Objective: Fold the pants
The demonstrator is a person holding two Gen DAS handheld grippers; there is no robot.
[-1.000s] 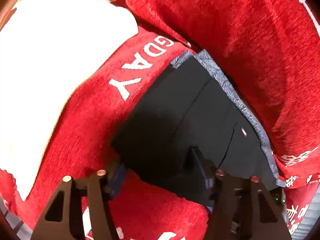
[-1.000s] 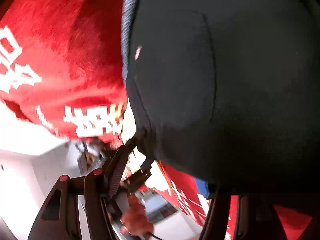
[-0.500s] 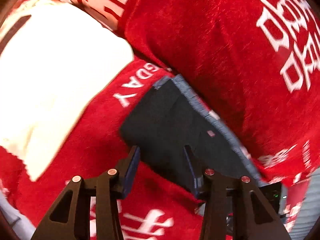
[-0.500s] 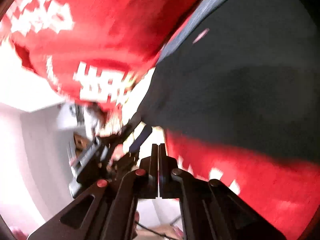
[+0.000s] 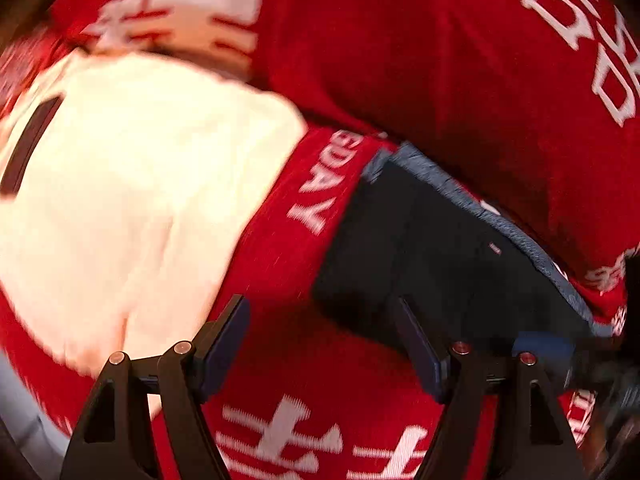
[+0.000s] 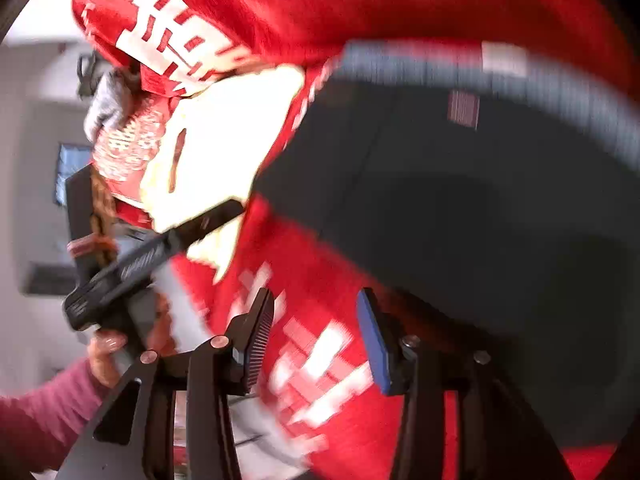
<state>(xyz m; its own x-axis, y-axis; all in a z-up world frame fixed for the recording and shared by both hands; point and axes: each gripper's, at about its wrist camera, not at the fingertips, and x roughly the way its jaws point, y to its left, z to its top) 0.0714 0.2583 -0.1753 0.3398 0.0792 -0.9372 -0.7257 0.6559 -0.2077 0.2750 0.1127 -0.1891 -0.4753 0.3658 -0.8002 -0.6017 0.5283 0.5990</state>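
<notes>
Left gripper (image 5: 324, 344) and right gripper (image 6: 316, 340) tilted downward above pants (image 5: 448, 264), both opening, empty.

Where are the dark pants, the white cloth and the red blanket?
dark pants (image 5: 448, 264), left wrist view, middle of the folded fabric.
white cloth (image 5: 132, 208), left wrist view, its middle.
red blanket (image 5: 420, 60), left wrist view, plain red part.

The dark pants (image 5: 452, 264), folded into a flat compact stack with a blue-grey waistband along one edge, lie on red printed cloth just ahead of the gripper fingers.
</notes>
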